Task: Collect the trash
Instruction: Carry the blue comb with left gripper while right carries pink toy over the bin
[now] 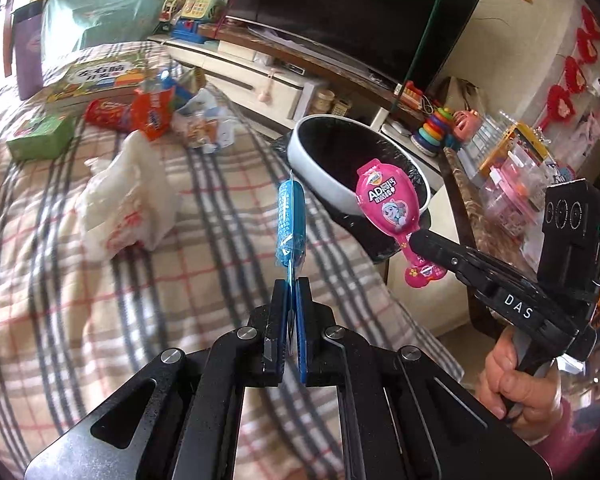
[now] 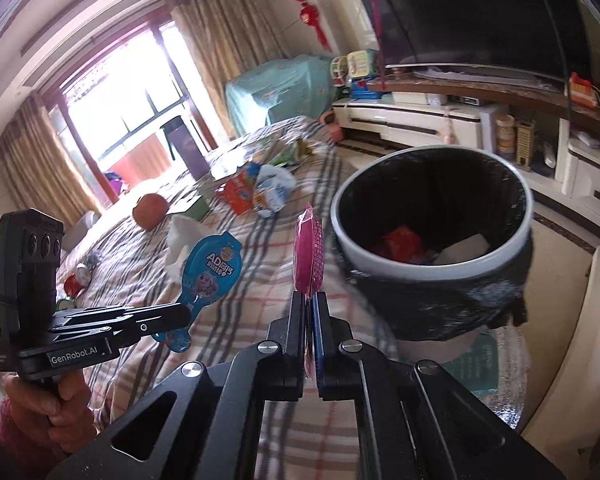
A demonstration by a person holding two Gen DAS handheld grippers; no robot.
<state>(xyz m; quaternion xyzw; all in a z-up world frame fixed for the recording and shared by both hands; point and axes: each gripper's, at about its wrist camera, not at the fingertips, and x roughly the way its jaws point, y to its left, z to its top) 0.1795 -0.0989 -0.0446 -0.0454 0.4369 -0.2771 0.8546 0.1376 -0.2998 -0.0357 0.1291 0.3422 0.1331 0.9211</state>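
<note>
A: Entry, both wrist views. Your left gripper [image 1: 291, 280] has its fingers [image 1: 278, 308] closed on the tail of a blue wrapper [image 1: 290, 222]. The wrapper stands edge-on above the fingertips, over the plaid cloth [image 1: 100, 320].

B: And your right gripper [image 2: 311, 300]?

A: Its fingers [image 2: 296, 320] are closed on a pink wrapper [image 2: 309, 254], also seen edge-on from its own camera. From the left wrist view the pink wrapper [image 1: 384, 208] shows its printed face, pinched at the narrow end and overlapping the near rim of the bin [image 1: 320, 176].

B: Where does the blue wrapper sit relative to the bin?

A: Left of it, near but apart, above the cloth. The right wrist view shows it [image 2: 210, 276] face-on, held at the neck by your left gripper [image 2: 184, 314].

B: Bin contents?

A: The bin [image 2: 380, 248] is white with a black liner. Inside lie something red [image 2: 400, 242] and something white [image 2: 466, 248]; I cannot tell what they are.

B: Remaining litter?

A: On the cloth, beyond the bin on its left: a white plastic bag [image 1: 120, 200], an orange packet [image 1: 152, 114], a red packet [image 1: 108, 114], a green box [image 1: 40, 136] and crumpled pale wrappers [image 1: 208, 128]. Your hand [image 1: 512, 388] grips the right handle; the other hand [image 2: 48, 400] grips the left.
</note>
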